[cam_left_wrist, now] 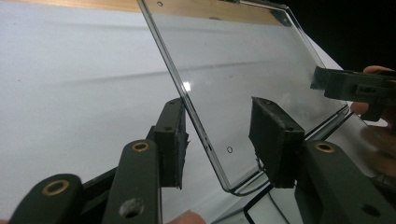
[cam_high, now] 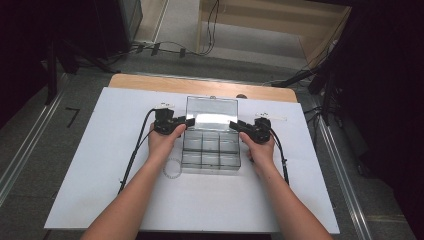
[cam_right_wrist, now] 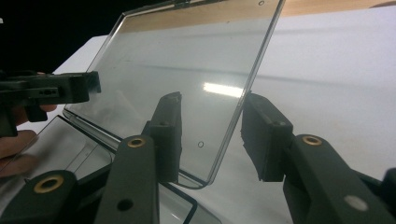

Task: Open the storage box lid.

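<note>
Black jaws of the left gripper (cam_left_wrist: 219,140) stand spread on either side of the clear lid (cam_left_wrist: 233,79) of a plastic box, one pad to each face of the lid's edge – neither pad presses on it, a gap shows on both sides. From above, the left gripper (cam_high: 186,122) sits at the lid's left edge, held in the person's left hand (cam_high: 162,140), its cable (cam_high: 134,152) trailing back along the forearm. The right gripper (cam_right_wrist: 212,135) mirrors it: its jaws straddle the opposite edge of the same lid (cam_right_wrist: 187,65) with daylight between pads and plastic, so it too is parted and grips nothing. In the high view the right gripper (cam_high: 235,125) meets the lid's right edge, the right hand (cam_high: 261,147) behind it.

The lid (cam_high: 211,112) stands raised, tilted back from its hinge on the far side, and the clear compartment box (cam_high: 210,152) lies open below it – two rows of small divided cells, in the middle of the white board (cam_high: 100,165) that covers the table. Just left of the box's near corner lies a small ring of pale beads (cam_high: 172,167), beside the left wrist. Beyond the board a strip of wooden tabletop (cam_high: 150,82) shows, and past that, cables on the floor (cam_high: 170,47)
</note>
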Motion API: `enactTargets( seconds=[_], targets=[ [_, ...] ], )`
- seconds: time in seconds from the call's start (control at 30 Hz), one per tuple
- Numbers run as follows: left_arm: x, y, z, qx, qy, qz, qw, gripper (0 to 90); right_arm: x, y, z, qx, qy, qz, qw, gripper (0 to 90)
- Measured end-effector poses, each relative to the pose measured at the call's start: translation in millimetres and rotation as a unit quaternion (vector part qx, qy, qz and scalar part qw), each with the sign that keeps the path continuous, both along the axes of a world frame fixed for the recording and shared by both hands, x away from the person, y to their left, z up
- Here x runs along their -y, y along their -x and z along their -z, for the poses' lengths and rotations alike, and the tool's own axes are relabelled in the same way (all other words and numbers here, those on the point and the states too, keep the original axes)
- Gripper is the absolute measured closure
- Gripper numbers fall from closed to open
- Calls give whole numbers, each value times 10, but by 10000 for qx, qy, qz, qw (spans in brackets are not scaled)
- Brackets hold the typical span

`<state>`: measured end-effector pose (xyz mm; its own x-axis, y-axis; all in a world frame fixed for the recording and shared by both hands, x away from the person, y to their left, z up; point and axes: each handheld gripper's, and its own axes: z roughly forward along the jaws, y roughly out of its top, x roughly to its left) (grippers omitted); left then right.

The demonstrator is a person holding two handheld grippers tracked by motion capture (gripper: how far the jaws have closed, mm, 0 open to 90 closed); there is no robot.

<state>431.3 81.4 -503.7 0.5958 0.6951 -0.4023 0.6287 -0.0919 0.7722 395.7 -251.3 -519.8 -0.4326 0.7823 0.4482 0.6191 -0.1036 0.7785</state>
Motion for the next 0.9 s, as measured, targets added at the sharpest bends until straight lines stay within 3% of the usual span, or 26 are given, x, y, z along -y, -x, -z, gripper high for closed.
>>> enactTargets(
  seconds=[0.37,0.47,0.53,0.63,0.9],
  targets=[
    [14,0,45,-223,-3,54,9997,405,-11,-7,27,-266,59,-109,9996,422],
    [-25,8,27,-186,109,87,9997,385,1,-4,24,-270,18,-105,9996,400],
    [-38,27,0,-103,134,117,9998,380,8,0,19,-254,-17,-115,9996,377],
    [-59,63,-40,-38,162,152,9997,294,34,19,8,-190,-46,-125,9997,341],
    [-168,181,-120,120,103,324,9993,187,91,193,-115,212,287,-161,9992,220]
  ],
)
